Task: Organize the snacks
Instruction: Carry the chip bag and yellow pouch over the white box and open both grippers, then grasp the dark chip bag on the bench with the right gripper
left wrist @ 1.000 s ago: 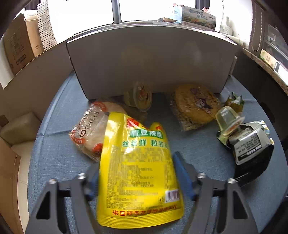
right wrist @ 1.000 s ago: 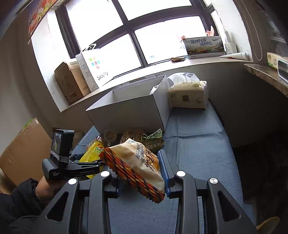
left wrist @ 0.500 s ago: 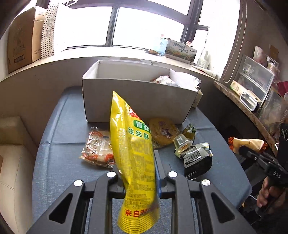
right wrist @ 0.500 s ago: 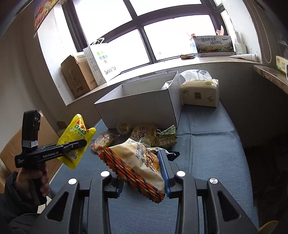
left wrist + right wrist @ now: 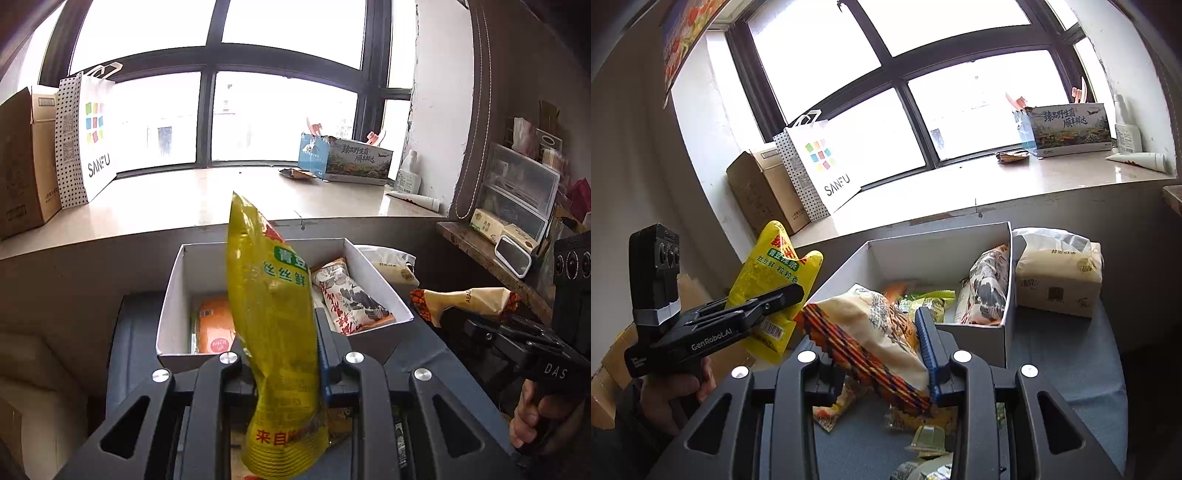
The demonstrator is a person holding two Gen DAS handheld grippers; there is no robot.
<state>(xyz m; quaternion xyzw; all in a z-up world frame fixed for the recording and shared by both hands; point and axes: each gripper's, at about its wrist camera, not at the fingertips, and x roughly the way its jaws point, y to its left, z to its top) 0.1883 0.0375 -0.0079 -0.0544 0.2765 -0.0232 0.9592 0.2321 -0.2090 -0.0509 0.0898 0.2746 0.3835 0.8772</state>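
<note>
The left gripper (image 5: 282, 363) is clamped on the yellow pouch (image 5: 275, 332) at centre frame, upright and held low on its length; risk: the tall, top-heavy pouch may pivot in the jaws and catch the near wall of the white box (image 5: 168, 295). The right gripper (image 5: 882, 363) is clamped on the cream striped bag (image 5: 875, 336), lower centre of its view; risk: both loads converge on 1 box and may collide. Loose snacks (image 5: 923, 439) lie on the blue table (image 5: 1078, 369) below. Inside the box, an orange packet (image 5: 214, 325) and a red-and-white packet (image 5: 351, 299) limit free space. Beyond, at right, a tissue pack (image 5: 1058, 280) stands touching the box wall.
</note>
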